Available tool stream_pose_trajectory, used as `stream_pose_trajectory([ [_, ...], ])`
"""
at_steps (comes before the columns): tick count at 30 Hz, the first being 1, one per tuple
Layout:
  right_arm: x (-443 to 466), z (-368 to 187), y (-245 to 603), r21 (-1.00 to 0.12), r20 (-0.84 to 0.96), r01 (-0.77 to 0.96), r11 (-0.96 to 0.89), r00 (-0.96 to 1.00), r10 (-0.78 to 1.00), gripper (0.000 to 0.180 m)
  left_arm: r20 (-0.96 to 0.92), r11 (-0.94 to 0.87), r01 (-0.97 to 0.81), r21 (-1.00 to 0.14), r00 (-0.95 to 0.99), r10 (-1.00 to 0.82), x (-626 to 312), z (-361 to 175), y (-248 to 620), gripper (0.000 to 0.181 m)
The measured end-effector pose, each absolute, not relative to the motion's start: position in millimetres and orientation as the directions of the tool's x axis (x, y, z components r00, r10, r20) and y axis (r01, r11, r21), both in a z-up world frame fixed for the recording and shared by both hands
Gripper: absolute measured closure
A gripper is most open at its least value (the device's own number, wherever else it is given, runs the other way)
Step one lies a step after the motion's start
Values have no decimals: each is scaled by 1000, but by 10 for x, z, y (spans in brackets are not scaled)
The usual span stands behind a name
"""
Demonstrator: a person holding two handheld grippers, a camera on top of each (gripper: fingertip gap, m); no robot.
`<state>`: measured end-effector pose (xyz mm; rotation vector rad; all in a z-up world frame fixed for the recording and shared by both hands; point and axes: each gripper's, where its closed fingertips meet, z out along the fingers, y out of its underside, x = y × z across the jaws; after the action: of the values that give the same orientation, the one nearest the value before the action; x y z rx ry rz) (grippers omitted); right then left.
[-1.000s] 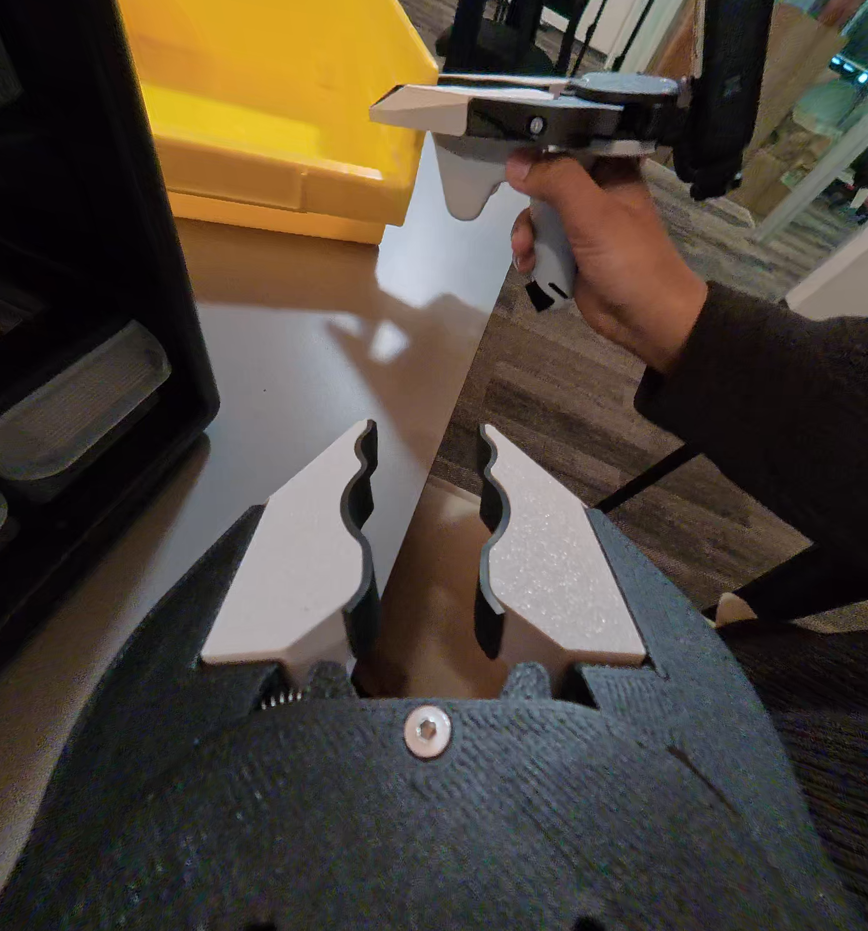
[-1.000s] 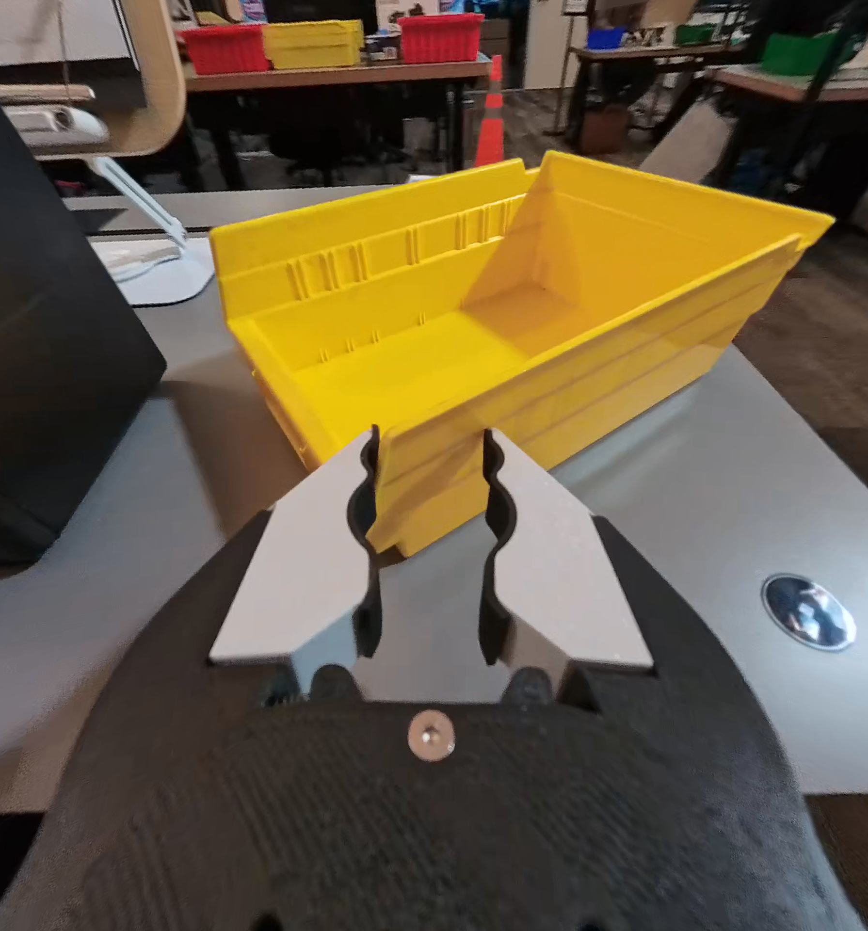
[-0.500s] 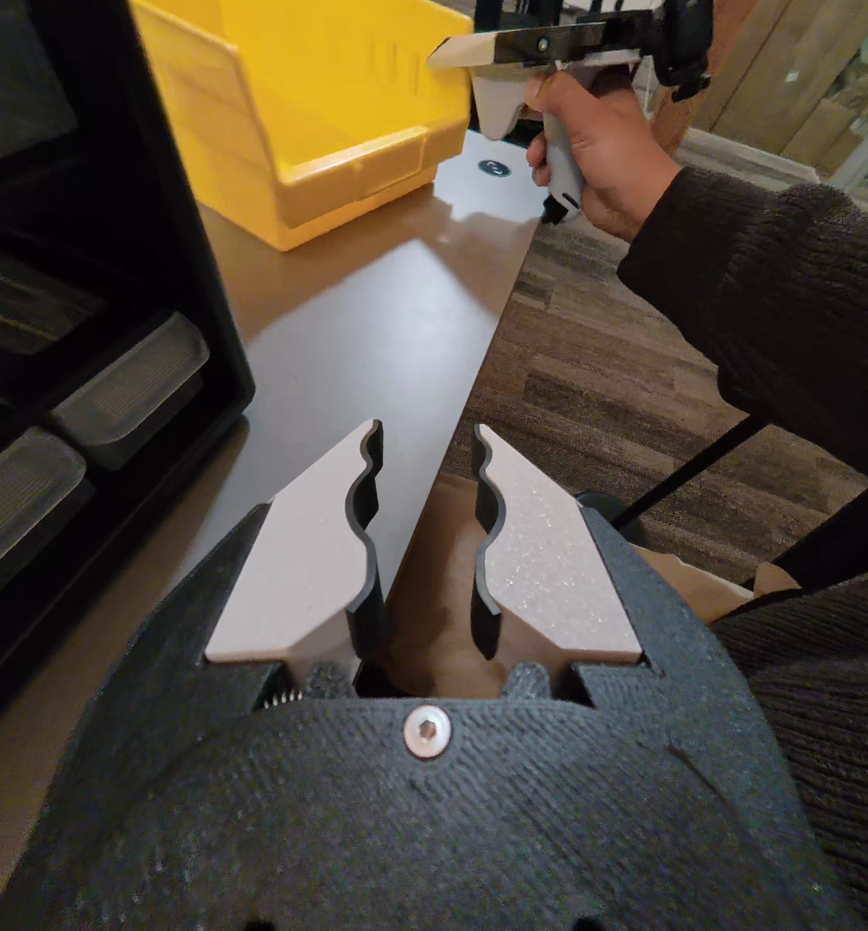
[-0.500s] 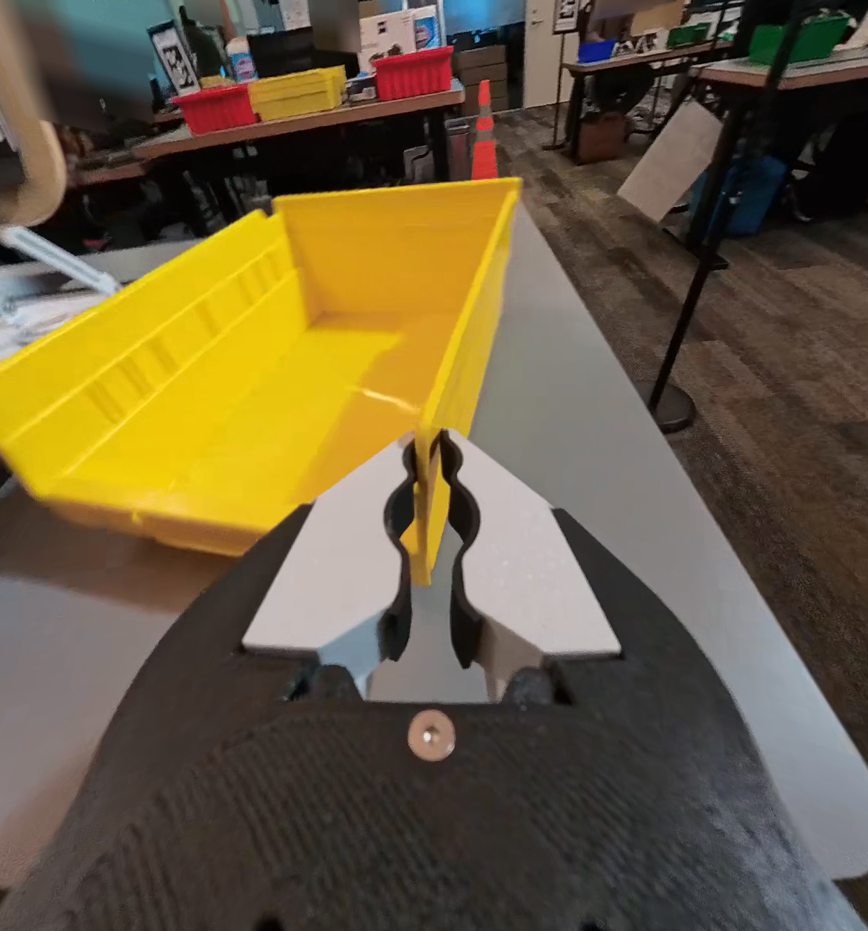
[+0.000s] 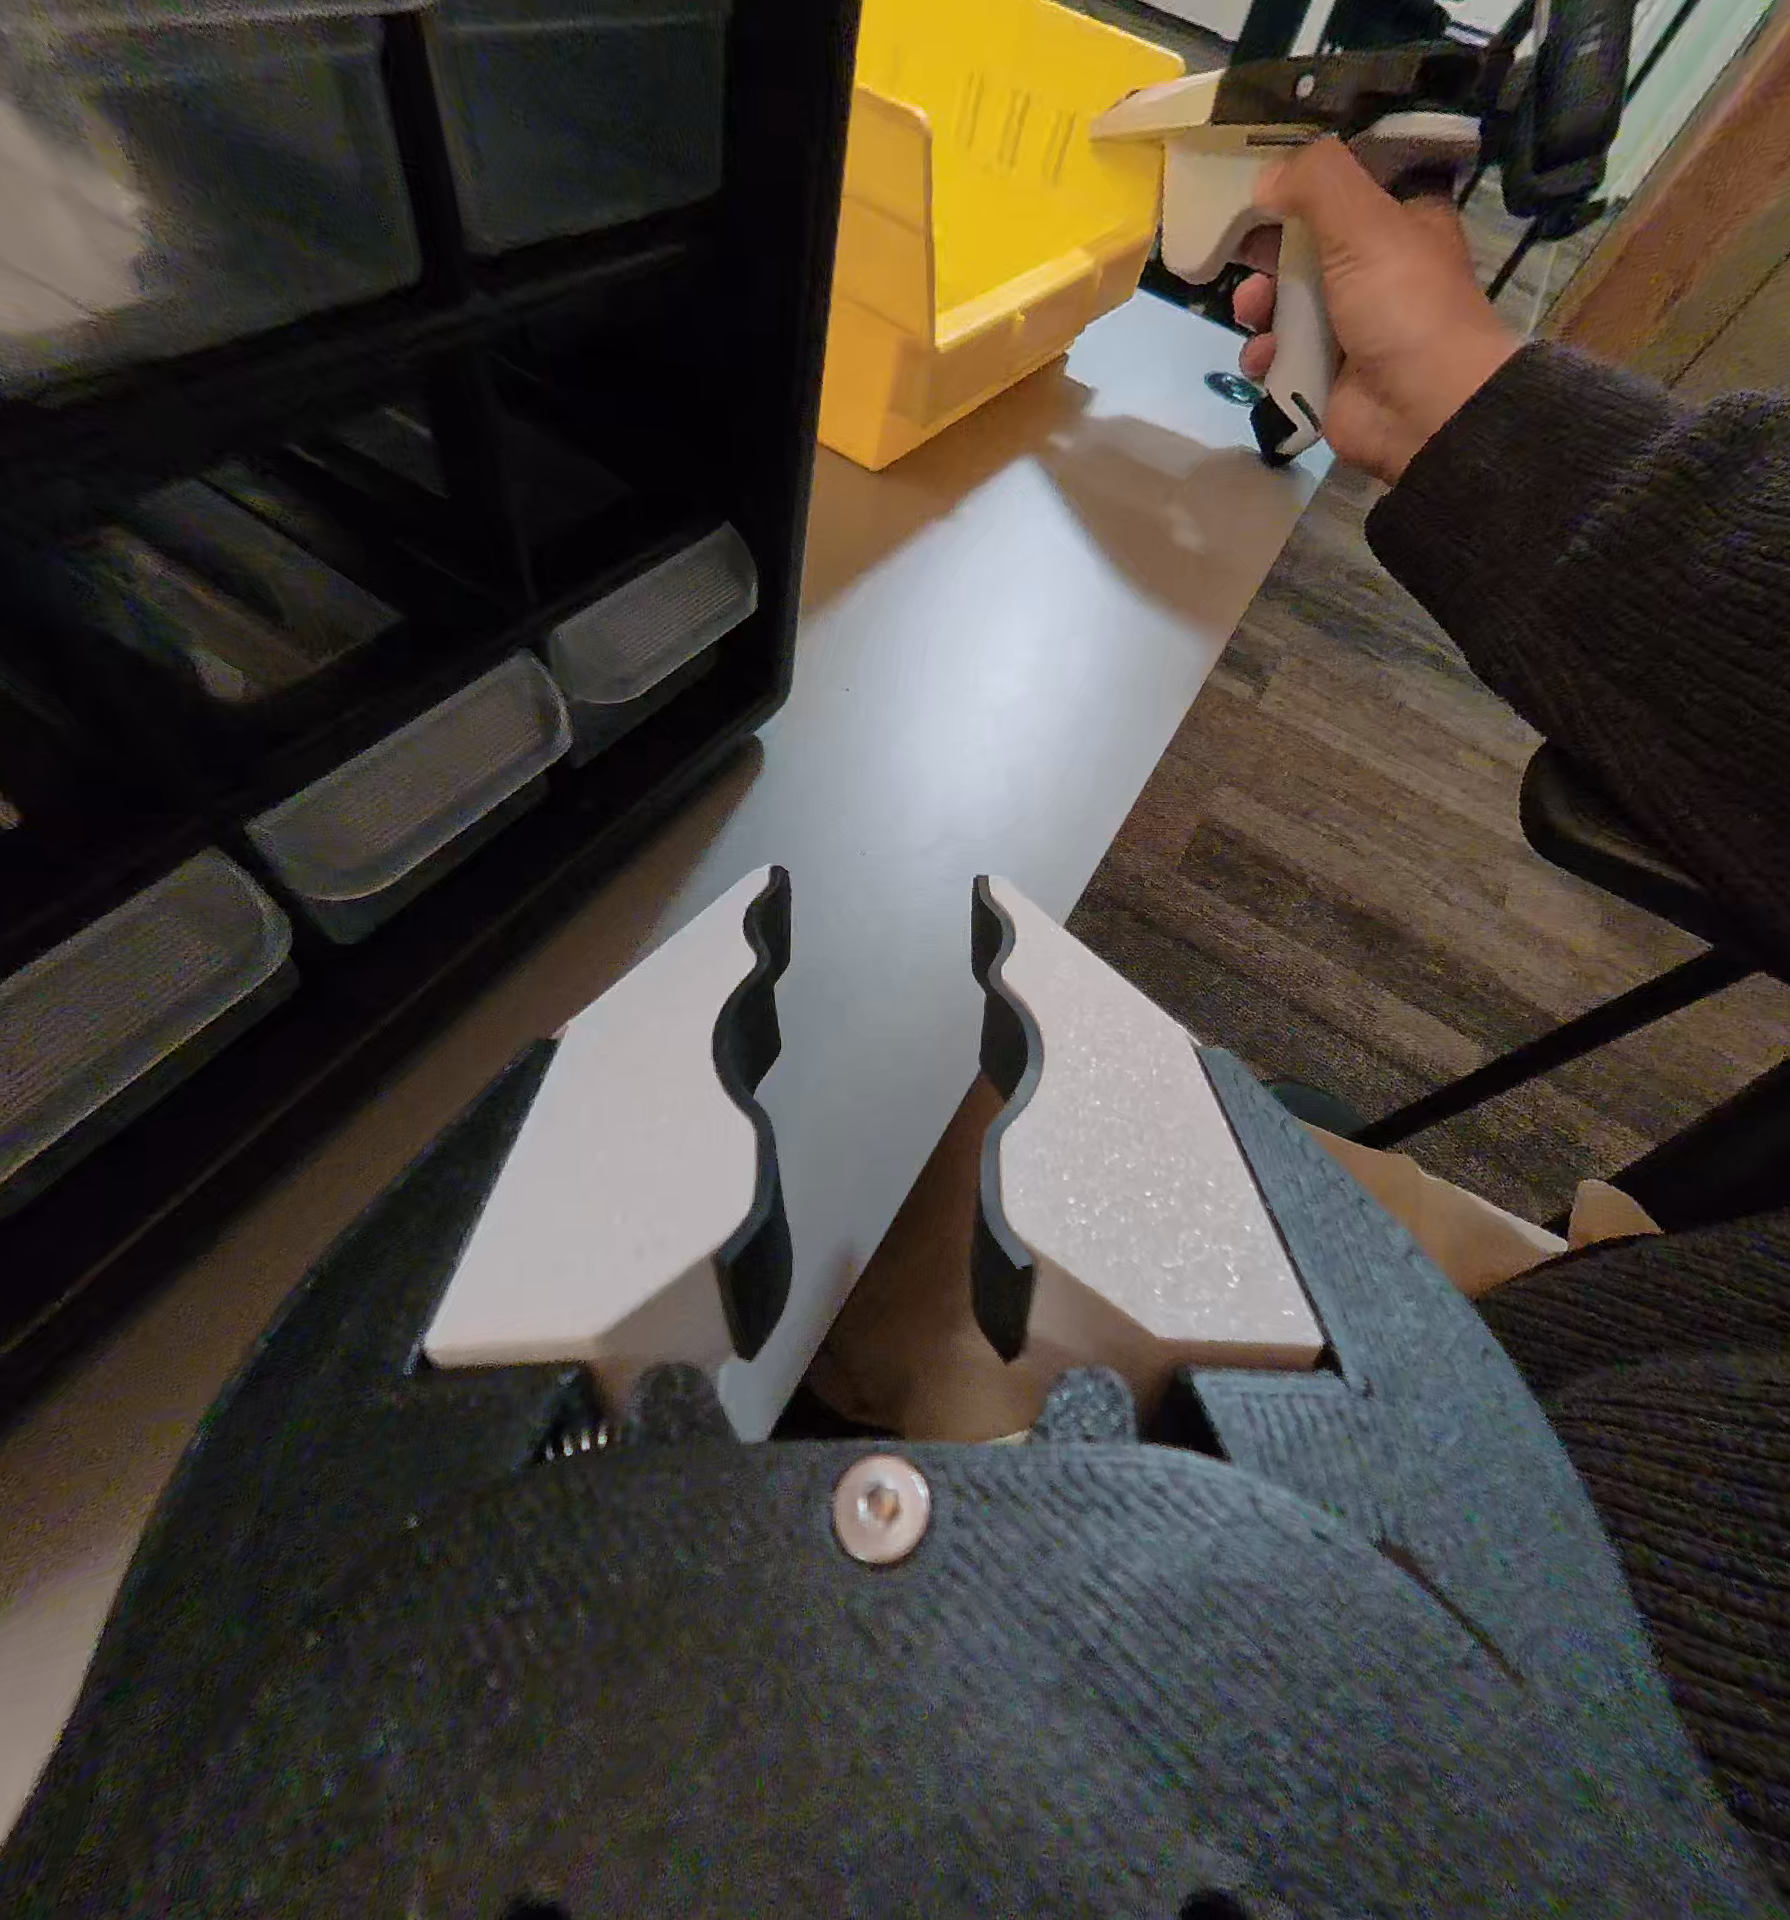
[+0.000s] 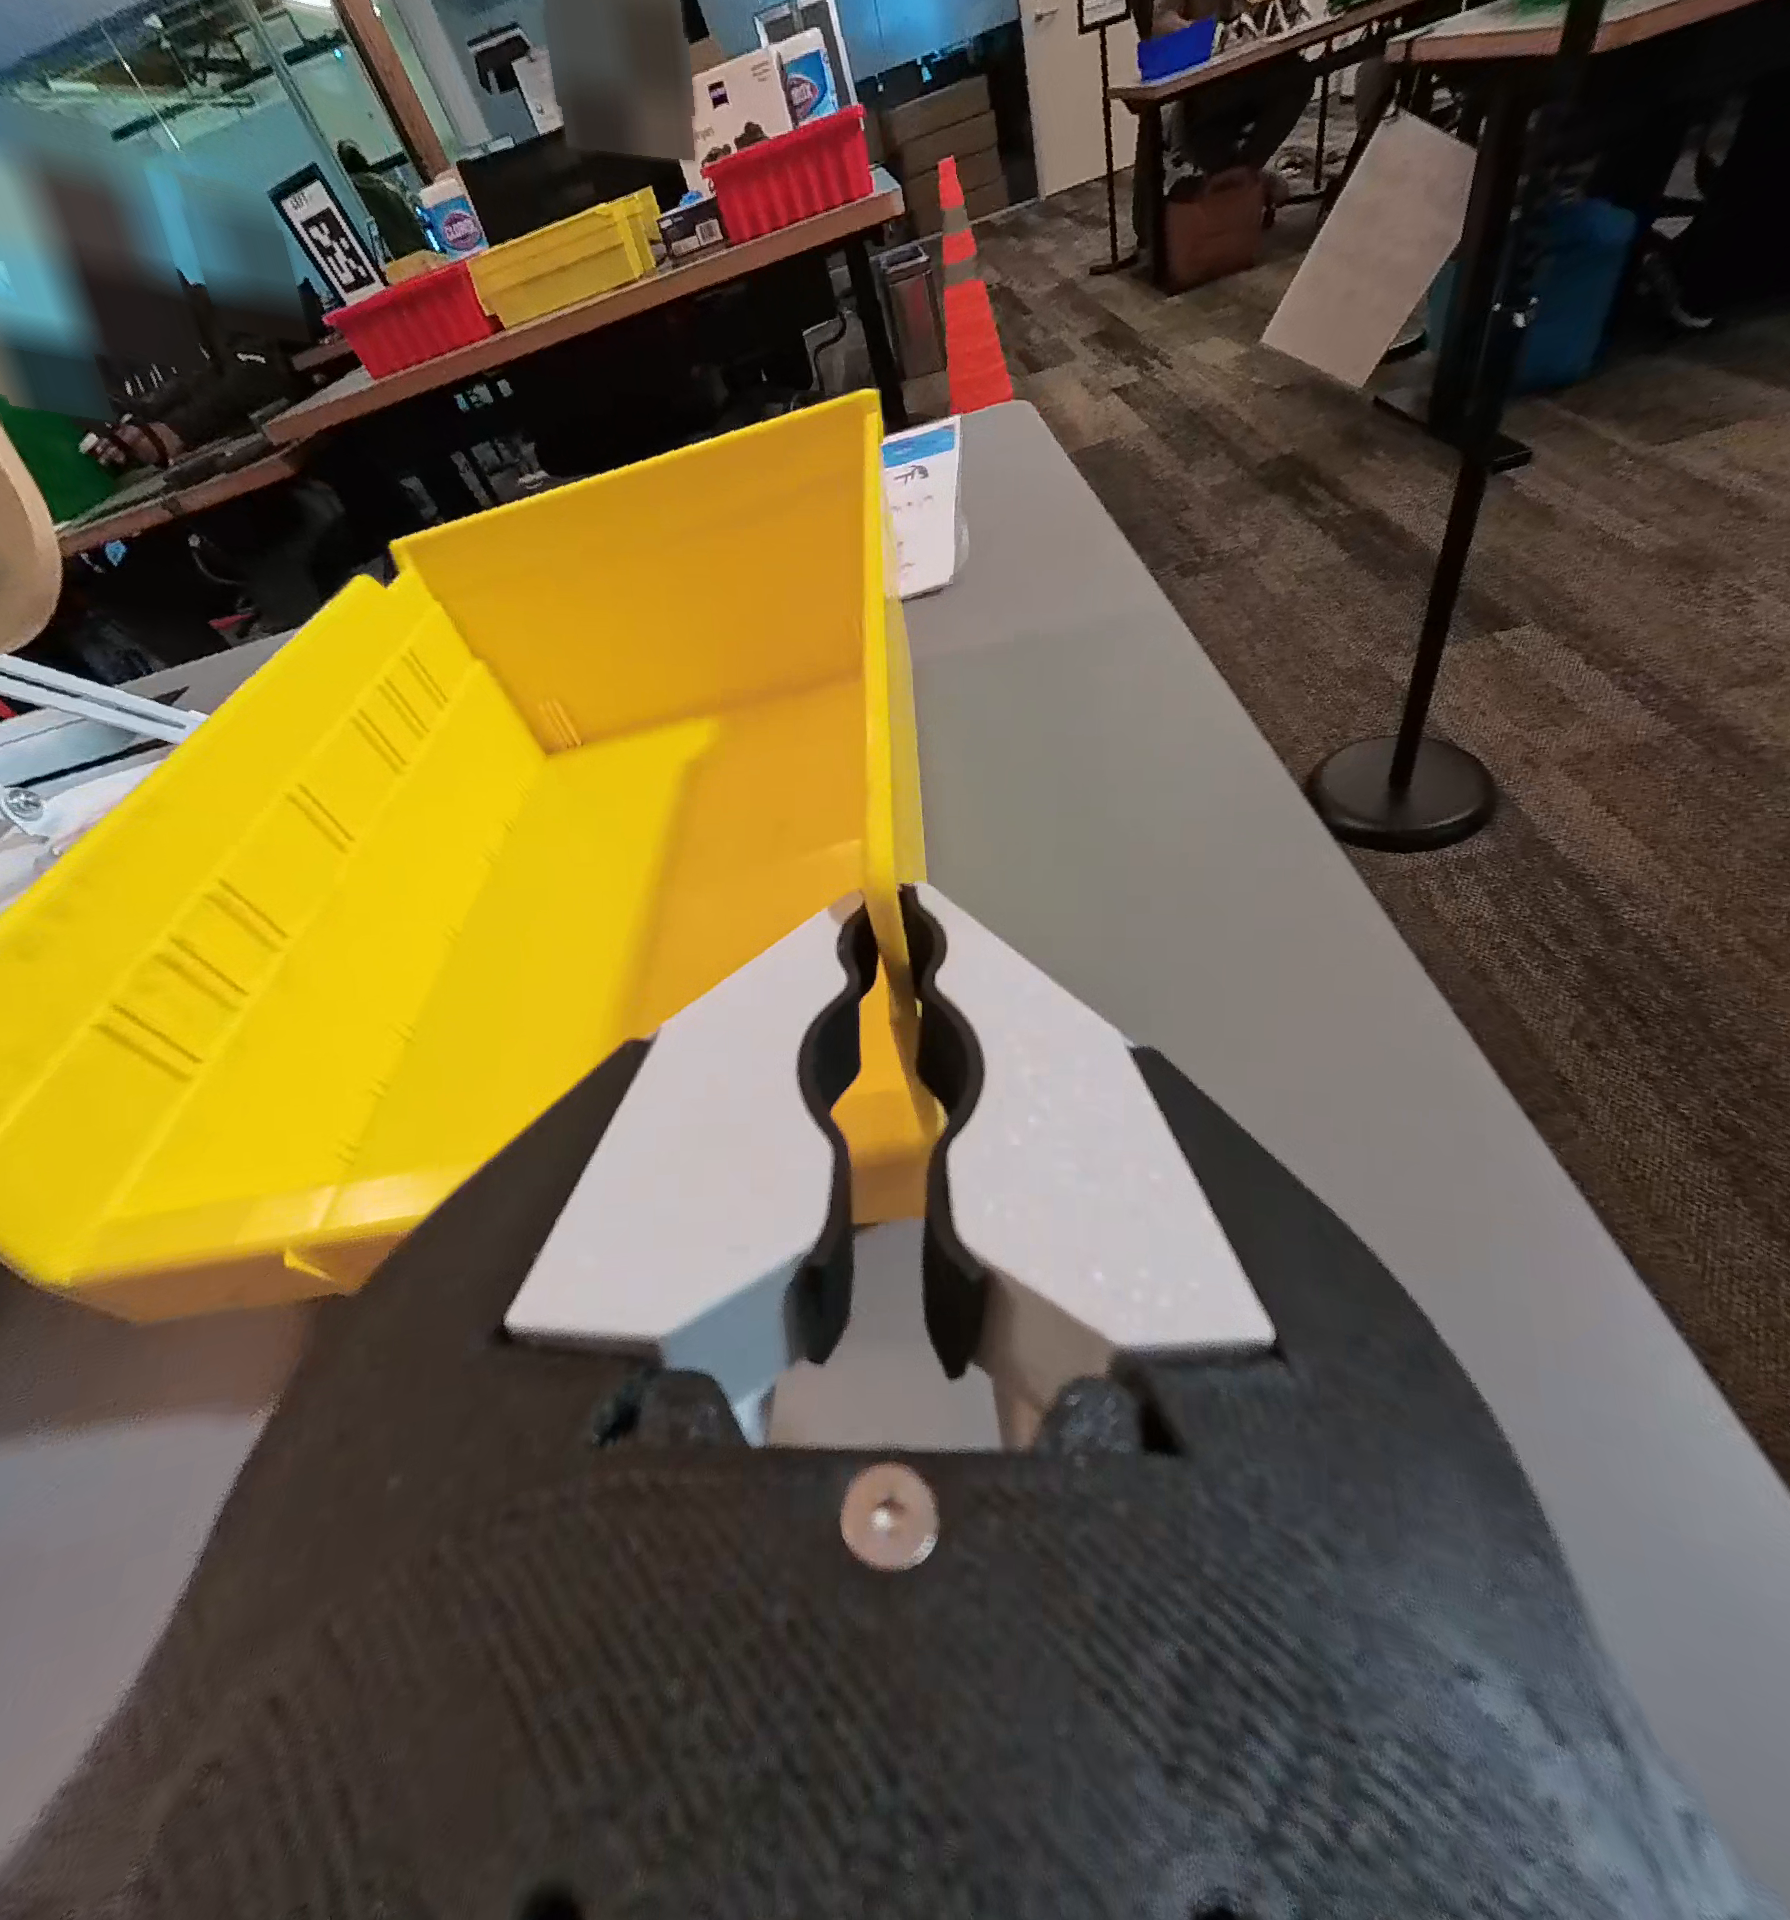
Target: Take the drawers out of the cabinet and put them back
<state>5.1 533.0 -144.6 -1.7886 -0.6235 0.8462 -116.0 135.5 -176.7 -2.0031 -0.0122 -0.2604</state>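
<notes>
We note printed matter on four items, contents not reproduced: a black-and-white coded marker sign [image 6: 335, 241], a labelled canister [image 6: 451, 221], boxes [image 6: 766, 88] on the rear counter [image 6: 600, 312], and a white card [image 6: 922, 509] behind the yellow bin [image 6: 579, 790].

Left gripper [image 5: 880, 914] held low and level, fingers parted w/ a clear gap, nothing between them. Ahead and to its right, the person's right hand [image 5: 1379, 312], in a dark knit sleeve, wraps the pale pistol grip of the right gripper [image 6: 886, 914]; that gripper's jaws are pinched nearly together on a thin yellow wall edge caught between its pads.
</notes>
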Motion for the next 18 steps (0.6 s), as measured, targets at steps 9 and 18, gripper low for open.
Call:
stream_pose_trajectory([
  [9, 283, -1442, 5297, -911, -339, -17, -412, 599, 725, 177, 193, -427, 115, -897, 970, -145, -1090, -1712, 1391, 149],
  [18, 520, -1454, 5296, -935, -258, 13, -355, 662, 703, 162, 157, -423, 52, -905, 964, -216, -919, -1676, 1501, 150],
])
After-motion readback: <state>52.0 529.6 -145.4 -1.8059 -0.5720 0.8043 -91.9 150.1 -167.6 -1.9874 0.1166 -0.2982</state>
